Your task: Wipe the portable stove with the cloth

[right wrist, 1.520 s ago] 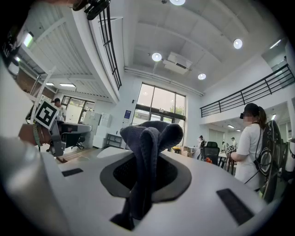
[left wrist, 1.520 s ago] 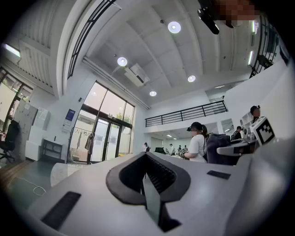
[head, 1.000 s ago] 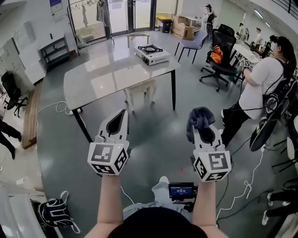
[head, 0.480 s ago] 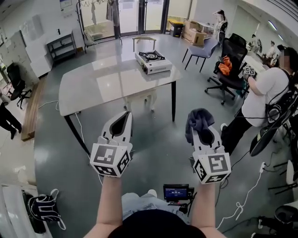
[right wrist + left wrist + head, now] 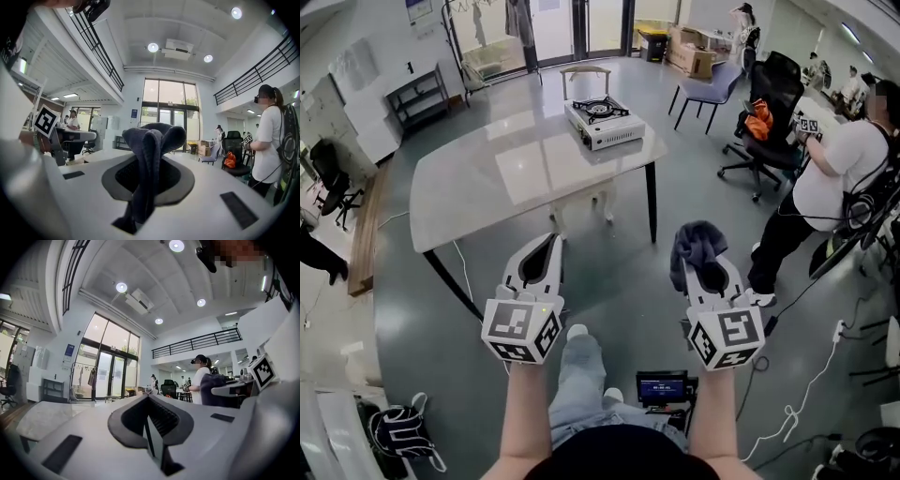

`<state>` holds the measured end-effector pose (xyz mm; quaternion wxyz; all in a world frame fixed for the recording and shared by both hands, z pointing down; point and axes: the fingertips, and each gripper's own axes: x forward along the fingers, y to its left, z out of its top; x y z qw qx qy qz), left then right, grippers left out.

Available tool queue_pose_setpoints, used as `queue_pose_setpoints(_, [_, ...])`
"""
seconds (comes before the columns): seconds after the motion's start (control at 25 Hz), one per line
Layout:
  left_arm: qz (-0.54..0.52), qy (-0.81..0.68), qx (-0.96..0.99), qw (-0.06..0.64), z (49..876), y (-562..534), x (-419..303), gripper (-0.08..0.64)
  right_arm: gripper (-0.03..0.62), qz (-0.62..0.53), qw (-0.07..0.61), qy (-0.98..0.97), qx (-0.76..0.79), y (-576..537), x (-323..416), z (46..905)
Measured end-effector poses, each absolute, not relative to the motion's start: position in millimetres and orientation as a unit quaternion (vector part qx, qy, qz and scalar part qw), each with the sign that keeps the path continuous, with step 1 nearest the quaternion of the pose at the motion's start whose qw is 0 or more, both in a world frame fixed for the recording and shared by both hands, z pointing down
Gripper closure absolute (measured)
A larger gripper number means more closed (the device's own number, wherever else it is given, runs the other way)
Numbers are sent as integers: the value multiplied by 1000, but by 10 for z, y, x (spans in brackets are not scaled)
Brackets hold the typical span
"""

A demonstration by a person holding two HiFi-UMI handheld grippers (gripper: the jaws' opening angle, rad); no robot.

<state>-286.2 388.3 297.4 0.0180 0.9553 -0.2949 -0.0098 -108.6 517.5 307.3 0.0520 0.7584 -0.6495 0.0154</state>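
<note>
My right gripper pinches the dark blue-grey cloth; the white portable stove is well ahead, slightly left, at the grey bench's far right corner.

Pale table, black office chair

2 grippers show: the left gripper and the right gripper, each bearing 1 marker cube. There is 1 dark cloth, 1 portable stove and 1 table. Chairs number 4: 2 black office chairs, right and left, 1 blue-grey chair, and 1 wooden chair. 1 person in a white shirt stands nearby.
</note>
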Motion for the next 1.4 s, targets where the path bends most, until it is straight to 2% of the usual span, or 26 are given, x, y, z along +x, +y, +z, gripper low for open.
queue_pose_setpoints(0.8, [-31,-258,966,9,2758,1379,-2042,561,525,0,72,-623,779,2864,-425,2879])
queue_pose_setpoints(1.4, [-13,-260,965,25,2969,438,-1486,561,525,17,74,-628,775,1913,134,3045])
